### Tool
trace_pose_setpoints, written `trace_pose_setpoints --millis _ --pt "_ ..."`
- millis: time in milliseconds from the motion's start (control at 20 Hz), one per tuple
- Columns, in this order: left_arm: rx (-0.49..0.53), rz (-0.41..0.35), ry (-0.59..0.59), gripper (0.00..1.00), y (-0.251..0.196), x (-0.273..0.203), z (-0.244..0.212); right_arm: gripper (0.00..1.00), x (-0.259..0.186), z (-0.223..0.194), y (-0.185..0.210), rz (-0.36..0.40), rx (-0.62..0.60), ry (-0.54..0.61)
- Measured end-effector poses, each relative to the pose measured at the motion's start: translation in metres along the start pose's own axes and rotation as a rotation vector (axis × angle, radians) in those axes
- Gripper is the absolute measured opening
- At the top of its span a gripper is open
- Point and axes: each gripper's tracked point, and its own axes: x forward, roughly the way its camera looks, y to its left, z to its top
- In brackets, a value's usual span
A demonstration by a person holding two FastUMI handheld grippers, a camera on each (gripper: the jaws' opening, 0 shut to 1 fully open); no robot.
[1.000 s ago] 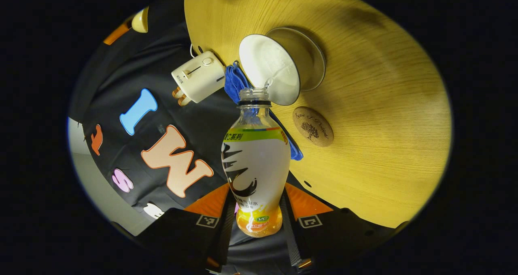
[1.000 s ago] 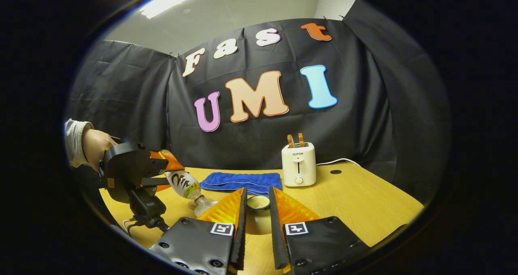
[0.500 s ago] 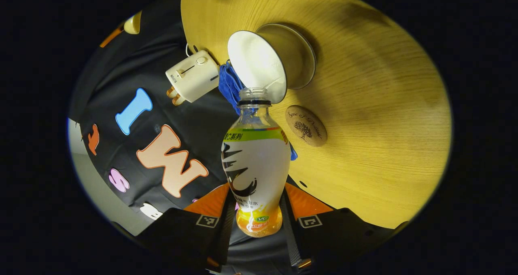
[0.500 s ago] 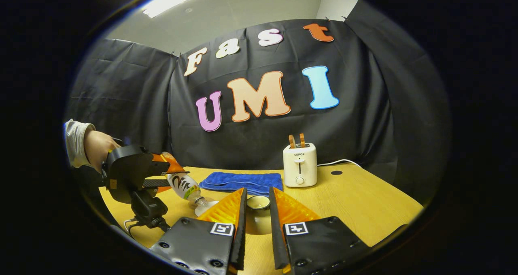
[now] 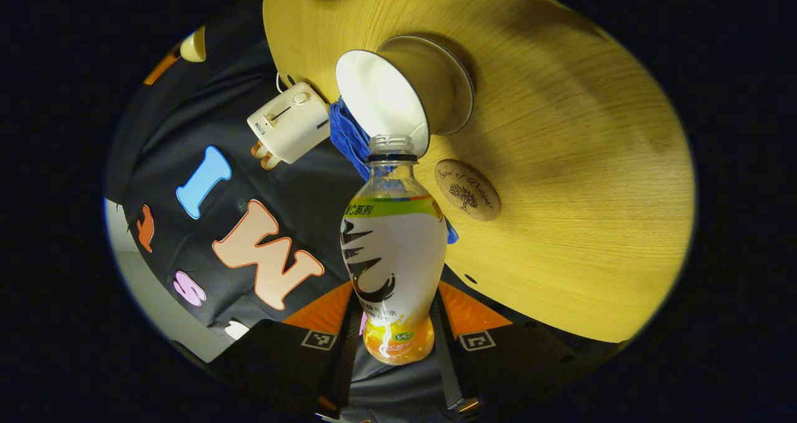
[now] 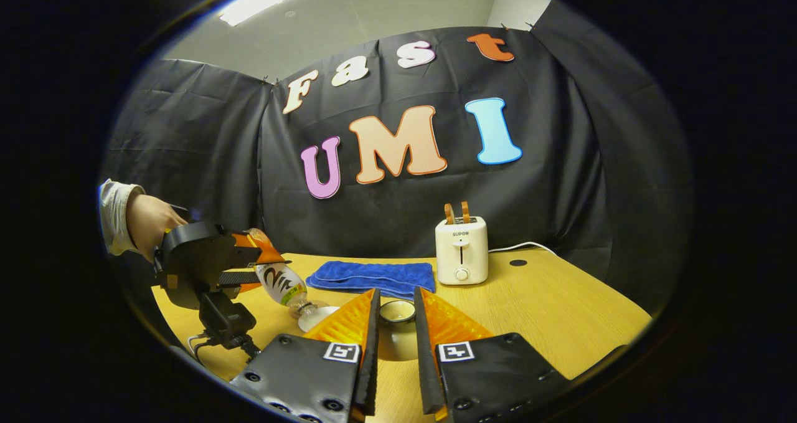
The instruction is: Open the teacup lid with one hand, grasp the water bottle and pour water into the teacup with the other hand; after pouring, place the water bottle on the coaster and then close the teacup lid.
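Observation:
My left gripper [image 5: 395, 298] is shut on a labelled plastic water bottle [image 5: 392, 255], uncapped and tipped over. The bottle's mouth lies at the rim of the white teacup [image 5: 383, 99], which stands open on the wooden table [image 5: 560, 161]. A round cork coaster [image 5: 467, 189] lies bare beside the cup. In the right gripper view, my right gripper [image 6: 396, 298] is shut on the teacup lid [image 6: 397, 311], held above the table. To its left, a hand holds the left gripper [image 6: 252, 264] with the tilted bottle [image 6: 280, 283] over the teacup [image 6: 319, 318], which is partly hidden behind my finger.
A white toaster [image 6: 461, 251] with its cord stands at the back of the table [image 6: 560, 311]. A folded blue cloth [image 6: 373, 276] lies left of it, just behind the cup. A small dark hole [image 6: 517, 263] is in the tabletop near the back right.
A thin stream of water at the bottle's mouth one second ago no longer shows. The teacup and coaster have slid up and left in the left gripper view. The right gripper barely moved.

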Motion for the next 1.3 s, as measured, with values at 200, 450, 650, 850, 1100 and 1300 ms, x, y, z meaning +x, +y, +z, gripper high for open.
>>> trace_pose_setpoints --millis 200,450,650,850,1100,1300 --pt "0.025 0.014 0.008 0.57 0.008 -0.001 -0.001 0.31 0.0 -0.001 0.001 0.003 -0.007 0.003" --pt "0.062 0.015 0.012 0.57 0.013 -0.005 -0.004 0.31 0.0 -0.002 0.003 0.006 -0.007 0.005" --pt "0.09 0.028 0.022 0.57 0.013 -0.008 -0.006 0.31 -0.001 -0.001 0.004 0.009 -0.01 0.002" --pt "0.106 0.032 0.017 0.57 0.014 -0.01 -0.006 0.31 0.0 -0.002 0.004 0.008 -0.01 0.006" --pt "0.076 0.028 -0.006 0.56 0.014 -0.009 -0.003 0.31 -0.001 -0.002 0.006 0.012 -0.013 0.006" --pt "-0.116 0.008 -0.087 0.56 0.002 -0.005 0.005 0.31 -0.002 0.002 0.003 0.009 -0.009 -0.002"
